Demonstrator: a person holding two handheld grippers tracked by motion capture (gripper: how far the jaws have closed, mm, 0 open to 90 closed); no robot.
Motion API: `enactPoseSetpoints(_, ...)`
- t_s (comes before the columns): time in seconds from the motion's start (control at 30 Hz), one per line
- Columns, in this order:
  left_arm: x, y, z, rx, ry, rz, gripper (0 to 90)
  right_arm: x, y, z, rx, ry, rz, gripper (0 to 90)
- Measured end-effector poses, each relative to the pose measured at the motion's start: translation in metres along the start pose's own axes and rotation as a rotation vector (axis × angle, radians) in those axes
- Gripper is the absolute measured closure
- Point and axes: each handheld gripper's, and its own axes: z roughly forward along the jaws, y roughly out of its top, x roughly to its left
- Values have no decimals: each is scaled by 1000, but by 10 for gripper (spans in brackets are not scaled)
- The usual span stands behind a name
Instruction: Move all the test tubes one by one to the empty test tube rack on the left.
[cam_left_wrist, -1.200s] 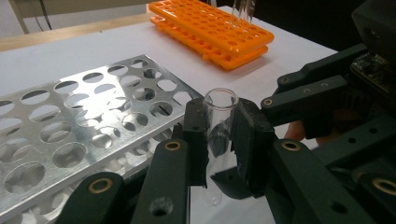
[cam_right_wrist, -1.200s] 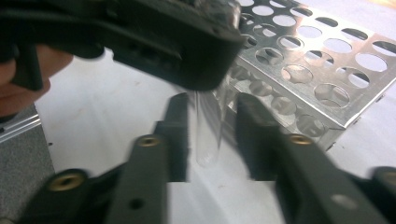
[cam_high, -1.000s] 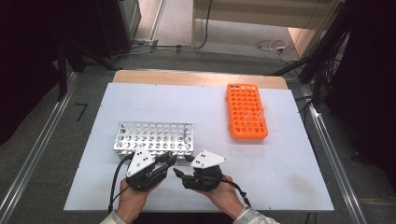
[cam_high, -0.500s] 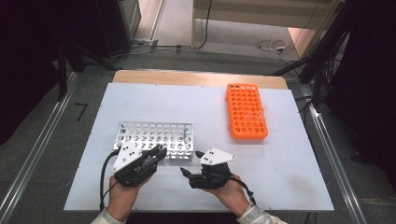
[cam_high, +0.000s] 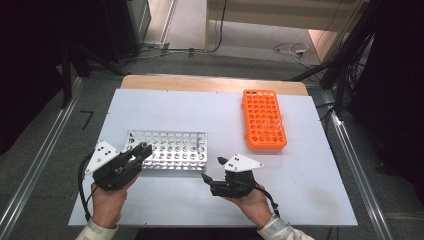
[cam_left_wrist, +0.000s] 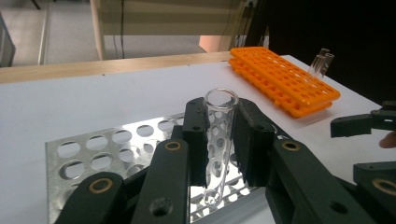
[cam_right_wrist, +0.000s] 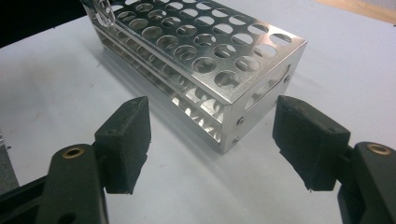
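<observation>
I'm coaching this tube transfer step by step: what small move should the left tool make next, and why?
Probably ease the left tool over a hole of the metal rack and lower it. It holds a clear test tube upright above the rack, rounded bottom not yet in any hole, while the right tool stands open by the rack's end.

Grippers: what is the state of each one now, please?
Left gripper: shut on a glass tube.
Right gripper: open, holding nothing; its jaws have just been opening, near the metal rack.
</observation>
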Motion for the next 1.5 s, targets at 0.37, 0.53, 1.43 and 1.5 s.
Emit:
enactPoseSetpoints(0.37,12,2,-4,-11,44,-9,753,-2,0,0,2,-8,7,263)
enactPoseSetpoints(0.53,22,3,-10,-22,86,-10,752,-3,-1,0,4,-9,8,263)
enactPoseSetpoints(1.43,25,-10,-3,3,218,78,751,-4,-1,0,9,-12,9,263)
enactPoseSetpoints(1.5,23,-13,-1,11,224,87,751,-4,-1,0,10,-14,9,263)
